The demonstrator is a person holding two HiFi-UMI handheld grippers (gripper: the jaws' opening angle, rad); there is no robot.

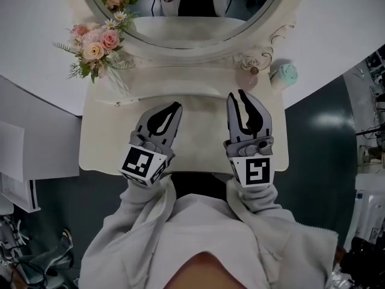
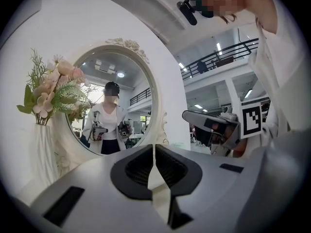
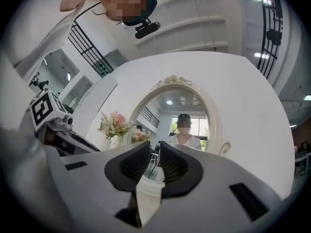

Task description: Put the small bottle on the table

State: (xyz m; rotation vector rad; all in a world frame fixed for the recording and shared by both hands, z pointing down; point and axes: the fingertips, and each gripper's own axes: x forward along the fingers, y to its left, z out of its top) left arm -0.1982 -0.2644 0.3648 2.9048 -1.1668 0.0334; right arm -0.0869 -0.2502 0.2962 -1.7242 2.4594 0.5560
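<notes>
The small bottle (image 1: 246, 77) stood on the table's (image 1: 120, 137) far right by the mirror (image 1: 180, 17), so the placing looked done; the right gripper (image 1: 238, 95), jaws barely apart and empty, hung nearer; the left gripper (image 1: 176, 106), jaws together on nothing, idled beside it.

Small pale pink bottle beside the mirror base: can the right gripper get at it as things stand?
Probably yes: bare cream tabletop lies between the small pale pink bottle and the empty right gripper, whose narrowly parted jaws would need widening.
</notes>
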